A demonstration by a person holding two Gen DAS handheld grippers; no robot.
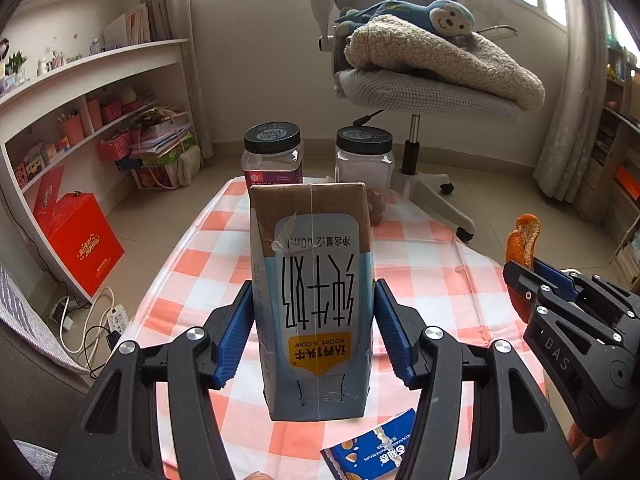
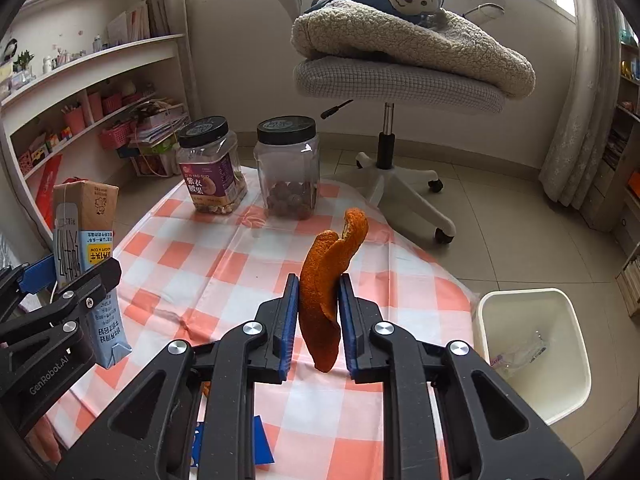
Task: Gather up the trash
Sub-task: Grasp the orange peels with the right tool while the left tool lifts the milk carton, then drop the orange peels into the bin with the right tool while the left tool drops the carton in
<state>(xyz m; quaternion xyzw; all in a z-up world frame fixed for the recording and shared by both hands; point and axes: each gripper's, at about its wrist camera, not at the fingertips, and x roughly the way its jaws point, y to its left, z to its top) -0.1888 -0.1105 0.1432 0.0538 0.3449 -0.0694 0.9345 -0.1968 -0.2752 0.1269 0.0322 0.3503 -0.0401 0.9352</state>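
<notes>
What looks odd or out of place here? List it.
The milk carton in the left gripper is held upside down; its print reads inverted. A blue snack wrapper lies loose on the tablecloth. Nothing looks spilled.

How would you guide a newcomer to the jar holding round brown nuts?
Find the checked tablecloth. Two black-lidded jars stand at its far edge, before the office chair. Choose the unlabelled jar nearer the chair; its neighbour has a purple label.

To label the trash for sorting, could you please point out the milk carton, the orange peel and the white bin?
milk carton (image 1: 316, 300), left wrist view, on its printed front face.
orange peel (image 2: 320, 300), right wrist view, on its middle between the pads.
white bin (image 2: 490, 320), right wrist view, on its near-left wall.
</notes>
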